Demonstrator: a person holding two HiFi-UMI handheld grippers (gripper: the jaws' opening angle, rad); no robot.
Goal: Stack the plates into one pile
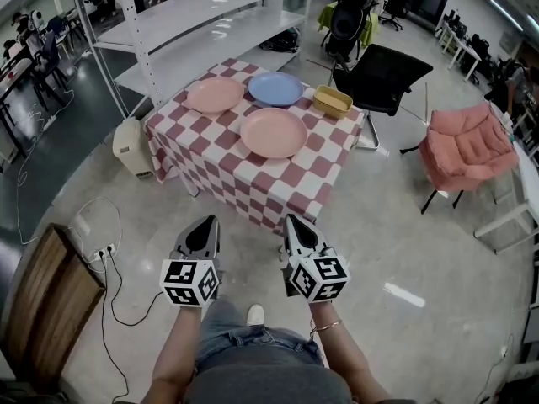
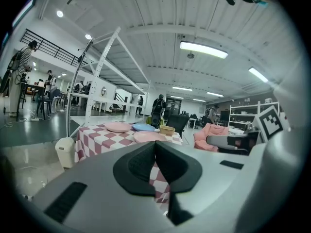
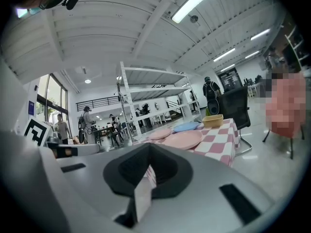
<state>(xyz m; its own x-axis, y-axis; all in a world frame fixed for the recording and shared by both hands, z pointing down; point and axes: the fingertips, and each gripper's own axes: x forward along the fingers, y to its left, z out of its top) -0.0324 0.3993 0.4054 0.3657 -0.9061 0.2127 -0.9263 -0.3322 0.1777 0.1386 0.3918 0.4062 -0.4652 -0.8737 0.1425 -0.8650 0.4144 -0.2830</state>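
Note:
Three plates lie apart on a table with a red-and-white checked cloth (image 1: 227,171): a pink plate (image 1: 274,132) nearest me, a second pink plate (image 1: 214,94) at the far left, and a blue plate (image 1: 275,88) behind. My left gripper (image 1: 206,225) and right gripper (image 1: 291,223) are both shut and empty, held side by side over the floor well short of the table. The same plates show far off in the left gripper view as the near pink plate (image 2: 147,136) and blue plate (image 2: 143,127), and in the right gripper view as the near pink plate (image 3: 183,140).
A yellow rectangular dish (image 1: 333,101) sits at the table's right corner. A black office chair (image 1: 381,78) and a pink armchair (image 1: 467,146) stand to the right, white shelving (image 1: 194,23) behind, a small white bin (image 1: 133,148) at the left, a wooden board (image 1: 46,301) and cables near me.

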